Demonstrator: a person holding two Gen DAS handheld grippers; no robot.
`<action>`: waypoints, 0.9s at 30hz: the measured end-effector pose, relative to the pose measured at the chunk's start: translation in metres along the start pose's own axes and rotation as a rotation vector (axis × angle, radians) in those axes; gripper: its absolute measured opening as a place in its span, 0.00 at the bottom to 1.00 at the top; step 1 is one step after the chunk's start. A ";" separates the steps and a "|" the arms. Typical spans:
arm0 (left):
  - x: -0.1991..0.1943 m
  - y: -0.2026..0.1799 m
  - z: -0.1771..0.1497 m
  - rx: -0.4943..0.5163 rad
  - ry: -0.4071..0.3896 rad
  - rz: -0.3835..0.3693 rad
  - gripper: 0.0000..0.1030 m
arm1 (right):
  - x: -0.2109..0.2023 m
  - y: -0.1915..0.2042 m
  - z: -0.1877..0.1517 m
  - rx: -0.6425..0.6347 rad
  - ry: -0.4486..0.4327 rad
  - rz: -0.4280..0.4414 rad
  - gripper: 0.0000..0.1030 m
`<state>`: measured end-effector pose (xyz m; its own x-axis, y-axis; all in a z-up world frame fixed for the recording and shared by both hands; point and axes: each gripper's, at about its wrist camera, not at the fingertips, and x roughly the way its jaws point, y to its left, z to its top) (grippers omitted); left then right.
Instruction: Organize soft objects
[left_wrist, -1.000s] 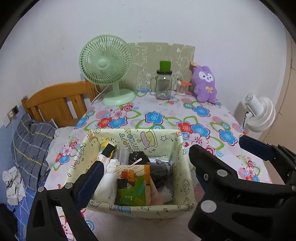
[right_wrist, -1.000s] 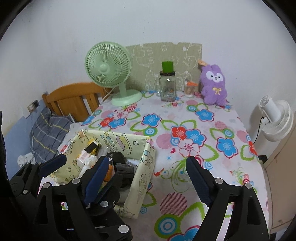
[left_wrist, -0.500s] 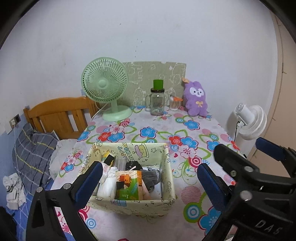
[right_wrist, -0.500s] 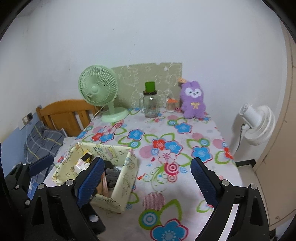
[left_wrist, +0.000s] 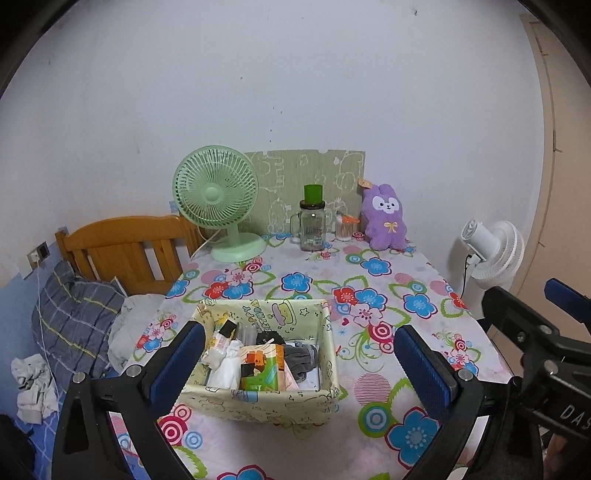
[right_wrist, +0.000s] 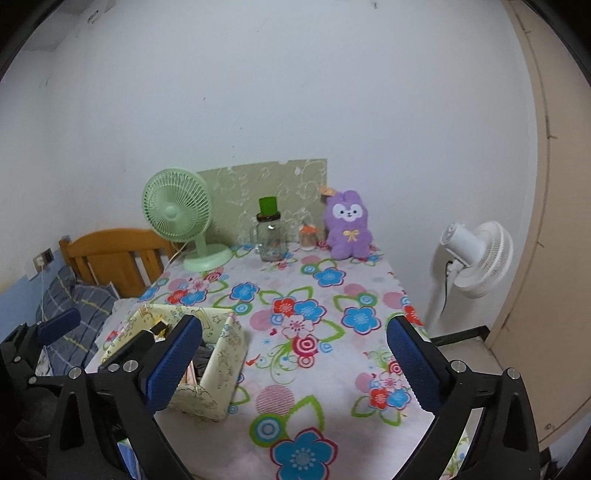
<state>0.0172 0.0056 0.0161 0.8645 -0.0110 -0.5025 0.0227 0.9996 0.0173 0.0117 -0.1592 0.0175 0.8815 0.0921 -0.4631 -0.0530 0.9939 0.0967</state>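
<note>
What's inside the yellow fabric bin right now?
The yellow fabric bin holds white cloth, a green-orange pack, grey fabric and dark items at the back. Anything beneath them is covered.

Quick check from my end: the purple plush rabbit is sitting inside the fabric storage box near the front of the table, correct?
Not quite. The purple plush rabbit is not in the fabric storage box; it sits upright at the far edge of the table, against the wall, beside the glass jar. The right wrist view shows this; the box is indeed near the front.

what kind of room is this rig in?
Most likely a bedroom at home: a wooden bed headboard with a plaid pillow beside a table in a floral cloth, with a purple plush bunny on it.
</note>
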 end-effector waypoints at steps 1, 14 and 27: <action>-0.003 -0.001 0.000 0.002 -0.004 0.000 1.00 | -0.003 -0.002 -0.001 0.003 -0.005 -0.003 0.99; -0.027 -0.009 -0.007 0.025 -0.052 -0.004 1.00 | -0.031 -0.018 -0.010 0.033 -0.052 -0.037 1.00; -0.032 -0.004 -0.006 -0.007 -0.056 -0.007 1.00 | -0.038 -0.018 -0.009 0.037 -0.060 -0.031 1.00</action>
<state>-0.0134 0.0016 0.0267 0.8912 -0.0191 -0.4533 0.0254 0.9996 0.0078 -0.0251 -0.1803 0.0254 0.9089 0.0564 -0.4131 -0.0088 0.9932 0.1163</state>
